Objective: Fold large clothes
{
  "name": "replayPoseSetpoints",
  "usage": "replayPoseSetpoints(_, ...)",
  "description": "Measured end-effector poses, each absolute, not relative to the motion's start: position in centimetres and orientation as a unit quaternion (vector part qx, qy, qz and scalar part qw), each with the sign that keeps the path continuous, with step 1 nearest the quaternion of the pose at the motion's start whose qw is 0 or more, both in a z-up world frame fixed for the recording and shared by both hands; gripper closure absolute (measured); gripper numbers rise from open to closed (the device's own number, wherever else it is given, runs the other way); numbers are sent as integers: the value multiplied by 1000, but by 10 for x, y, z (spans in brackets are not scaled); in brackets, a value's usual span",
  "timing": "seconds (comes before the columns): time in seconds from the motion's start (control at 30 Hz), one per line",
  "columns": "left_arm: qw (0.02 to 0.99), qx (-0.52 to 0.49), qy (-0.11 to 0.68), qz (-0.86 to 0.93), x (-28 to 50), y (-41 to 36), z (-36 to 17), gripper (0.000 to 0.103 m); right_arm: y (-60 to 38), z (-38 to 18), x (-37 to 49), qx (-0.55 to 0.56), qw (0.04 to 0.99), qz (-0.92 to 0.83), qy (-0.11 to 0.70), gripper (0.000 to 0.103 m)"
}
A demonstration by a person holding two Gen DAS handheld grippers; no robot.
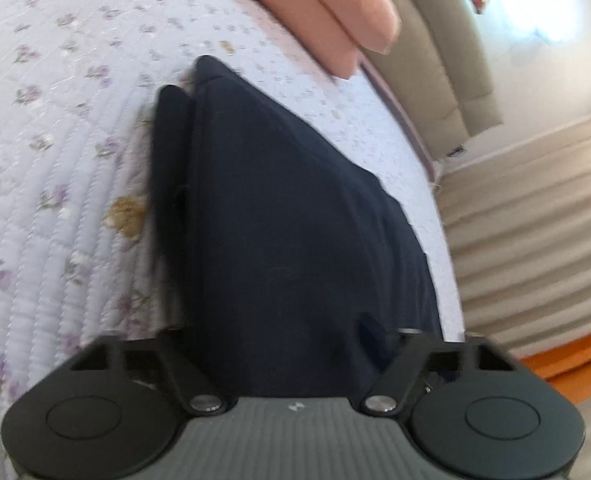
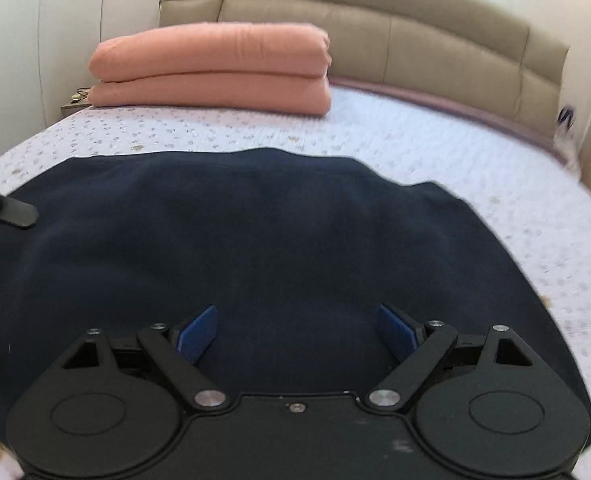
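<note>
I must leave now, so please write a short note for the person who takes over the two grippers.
Left gripper: navy garment fabric at its fingers; blurred, grip uncertain.
Right gripper: open, above the garment's near edge, holding nothing.
Garment: spread on the flowered bed cover; folded pink blanket behind it.
Done: garment laid out.
Left: fold the garment.

Beige padded headboard (image 2: 435, 36) behind the floral quilt (image 2: 435, 160) (lilac sprigs); white wardrobe (image 2: 55, 32) at left.

A plain navy garment (image 2: 255, 240) lies on a pale lilac floral quilt (image 2: 435, 152), beside a salmon-pink blanket (image 2: 215, 68).
</note>
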State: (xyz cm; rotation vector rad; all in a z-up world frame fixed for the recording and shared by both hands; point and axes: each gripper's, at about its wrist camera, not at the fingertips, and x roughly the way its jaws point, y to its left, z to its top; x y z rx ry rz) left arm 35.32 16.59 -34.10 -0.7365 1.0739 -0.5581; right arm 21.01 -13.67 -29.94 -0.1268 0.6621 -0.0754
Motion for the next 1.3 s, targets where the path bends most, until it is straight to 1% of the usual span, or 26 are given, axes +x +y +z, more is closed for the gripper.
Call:
replayPoseSetpoints(0.03, 762, -339, 496, -243, 353, 167, -339, 70, -135, -301, 205, -69, 945, -39, 317, 1)
replayPoseSetpoints(0.1, 760, -357, 486, -244, 350, 171, -337, 78, -136, -303, 197, -71, 950, -39, 302, 1)
replayPoseSetpoints(0.13, 759, -362, 482, -245, 349, 171, -335, 80, -137, -304, 194, -71, 951, -37, 298, 1)
replayPoseSetpoints(0.23, 772, -344, 464, -264, 345, 159, -316, 81, -137, -305, 188, -71, 953, -40, 291, 1)
replayPoseSetpoints(0.3, 771, -351, 454, -276, 342, 151, -303, 82, -138, -307, 185, -70, 955, -44, 284, 1)
replayPoseSetpoints(0.53, 783, -340, 423, -303, 334, 103, -243, 82, -141, -313, 171, -69, 961, -45, 263, 1)
replayPoseSetpoints(0.63, 805, -308, 406, -304, 328, 70, -223, 82, -144, -317, 164, -60, 963, -44, 258, 1)
replayPoseSetpoints(0.8, 810, -313, 398, -296, 319, 34, -217, 82, -155, -315, 172, -38, 962, -21, 271, 0)
replayPoseSetpoints(0.9, 816, -284, 404, -301, 323, 6, -211, 82, -163, -314, 173, -52, 961, 13, 272, 0)
replayPoseSetpoints(0.97, 810, -280, 414, -306, 326, -8, -209, 82, -168, -317, 172, -45, 959, 30, 277, 0)
replayPoseSetpoints(1.13, 815, -233, 426, -316, 324, -55, -205, 82, -179, -317, 182, -33, 956, 57, 286, 0)
replayPoseSetpoints(1.3, 812, -243, 428, -313, 316, -66, -212, 82, -172, -319, 183, -45, 958, 46, 279, 0)
